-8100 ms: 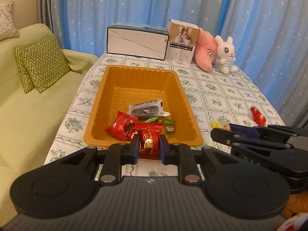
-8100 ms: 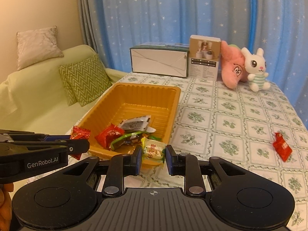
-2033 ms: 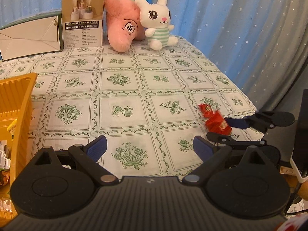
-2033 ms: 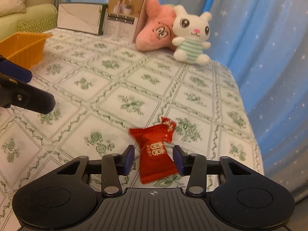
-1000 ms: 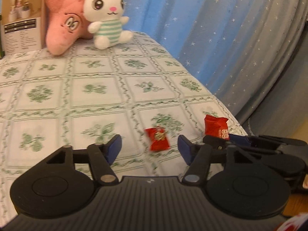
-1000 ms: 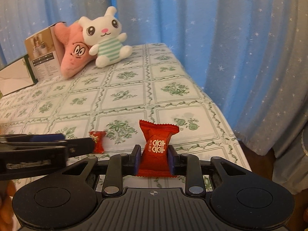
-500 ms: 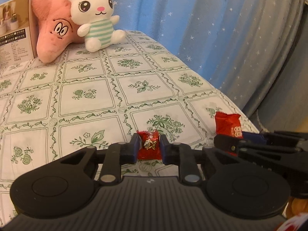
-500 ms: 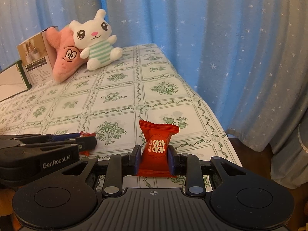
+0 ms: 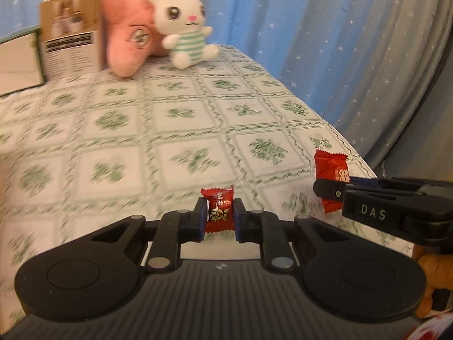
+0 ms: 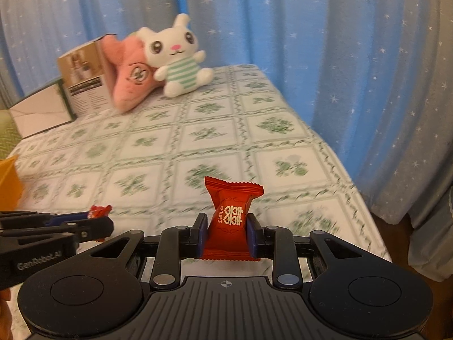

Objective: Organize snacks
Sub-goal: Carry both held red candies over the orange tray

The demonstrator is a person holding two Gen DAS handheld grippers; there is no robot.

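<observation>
Item one, my left gripper (image 9: 219, 218): jaws pressed in on a small red candy (image 9: 218, 209), pads on its two flanks, top crimp standing clear above them, wrapper lifted off the tablecloth (image 9: 175, 130). Item two, my right gripper (image 10: 226, 233): jaws pinching a larger red snack packet (image 10: 230, 218) across its waist, upper crimp fanned out above the pads, lower edge hanging below them. Both loads ride near the table's right-hand edge, close to the blue starred curtain (image 10: 354, 70). Item three, destination as I judge it: the orange tray (image 10: 8, 181), only a corner showing at the far left of the right wrist view, well apart from both loads. Item four, bystanders at the far end: white bunny plush (image 10: 177, 56), pink plush (image 10: 130, 76), printed carton (image 10: 85, 82). Handling note: I'd keep both grips closed through the carry, travel left across the cloth with the wrappers clear of it, let one gripper lead so they do not crowd at the tray rim, and release only once each wrapper is over the tray floor; the slick wrappers may slip if squeezed unevenly.
</observation>
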